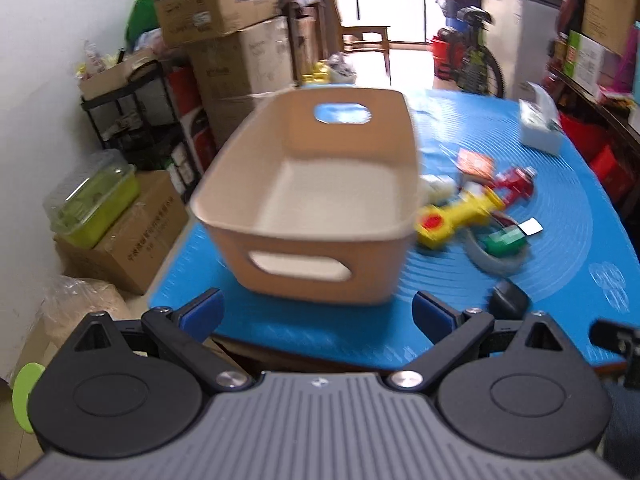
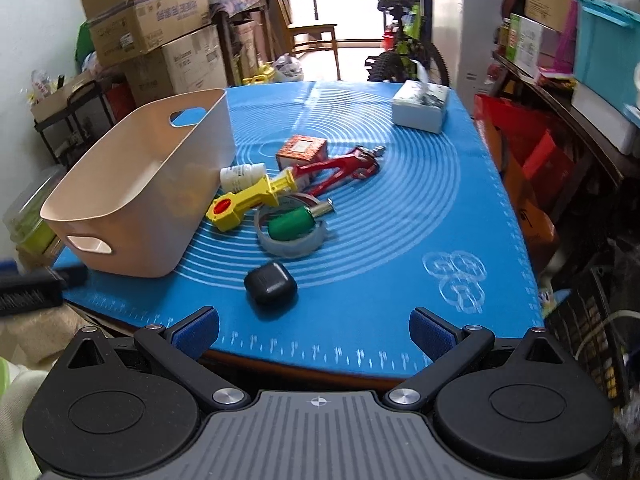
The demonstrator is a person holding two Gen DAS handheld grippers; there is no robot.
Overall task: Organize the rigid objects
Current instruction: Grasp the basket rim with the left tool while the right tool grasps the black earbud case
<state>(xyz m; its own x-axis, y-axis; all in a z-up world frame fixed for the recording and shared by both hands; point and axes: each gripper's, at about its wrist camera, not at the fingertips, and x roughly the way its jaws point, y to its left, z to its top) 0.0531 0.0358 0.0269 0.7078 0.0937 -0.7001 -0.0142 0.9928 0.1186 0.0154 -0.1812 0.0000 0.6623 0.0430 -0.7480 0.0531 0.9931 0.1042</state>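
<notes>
Nearby, bin (image 1: 316,216) at mat (image 1: 560,240) edge.

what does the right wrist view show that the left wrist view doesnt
Only the right wrist view shows the orange box as a clear cube, the white bottle sharply, and the right hand-held gripper, open. Only the left wrist view shows the bin's empty floor and the left hand-held gripper, open. Both show the beige bin, yellow toy, red tool, tape roll, black case, tissue box and blue mat.
</notes>
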